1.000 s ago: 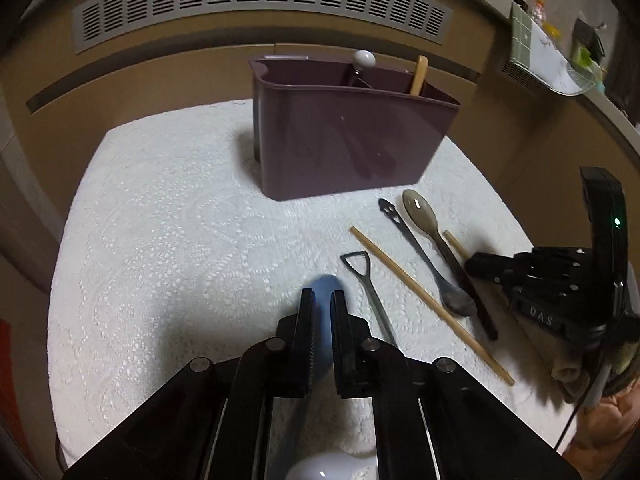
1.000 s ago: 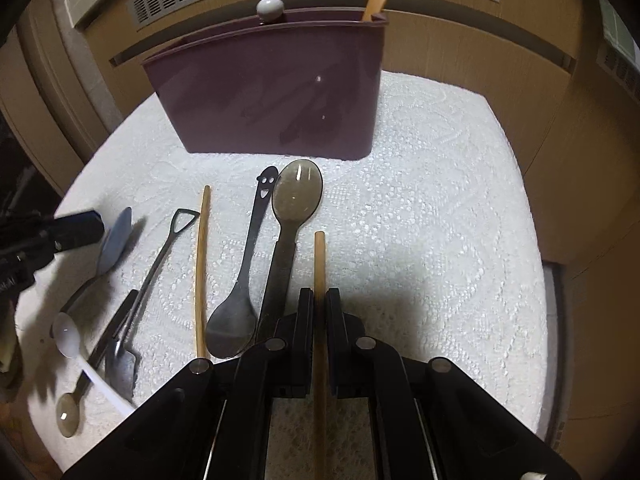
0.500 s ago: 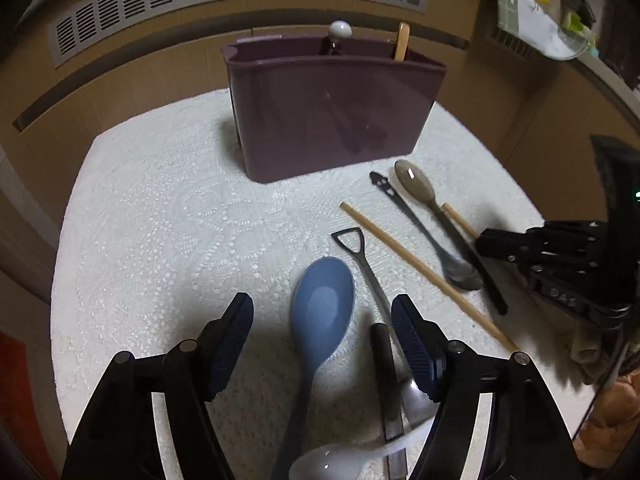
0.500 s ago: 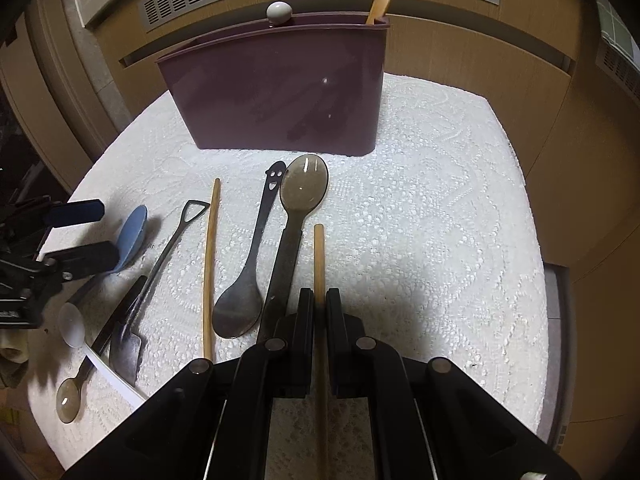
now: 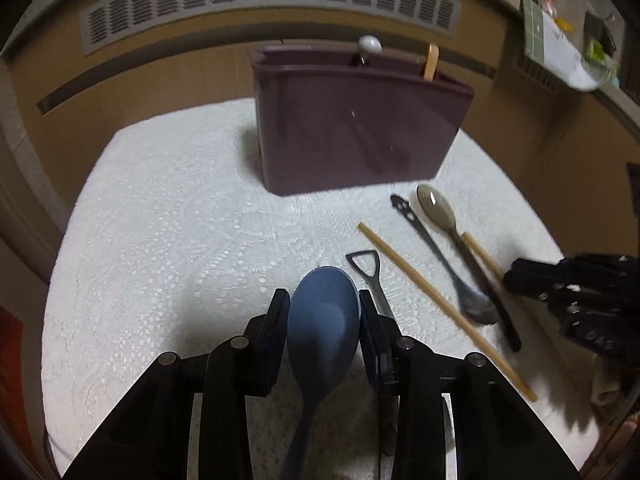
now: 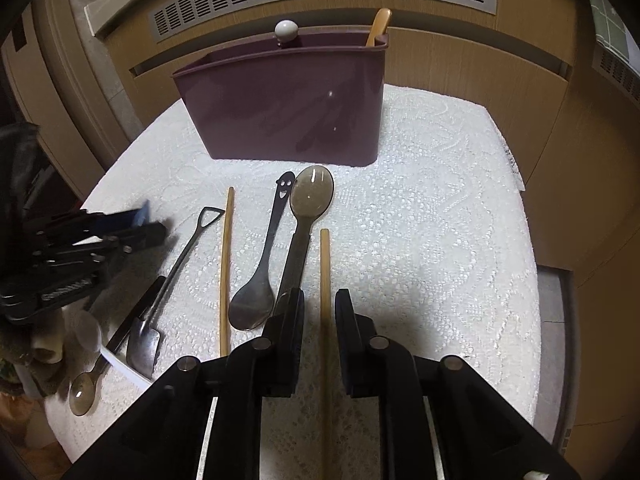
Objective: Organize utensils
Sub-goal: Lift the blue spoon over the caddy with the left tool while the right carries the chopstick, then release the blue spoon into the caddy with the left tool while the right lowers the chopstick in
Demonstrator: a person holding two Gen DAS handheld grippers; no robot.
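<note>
Your left gripper [image 5: 323, 307] is closing, its pads against both sides of the blue spoon [image 5: 322, 320] bowl on the white cloth [image 5: 168, 216]. Your right gripper [image 6: 319, 312] is opening, jaws clear of the wooden chopstick [image 6: 325, 272] lying lengthwise between them.

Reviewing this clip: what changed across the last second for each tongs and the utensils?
The left tongs opened wide, then began closing around the blue spoon; its jaws are closing now. The right tongs, earlier clamped on the chopstick, are opening, with gaps on both sides. The purple caddy and other utensils stayed put.
</note>
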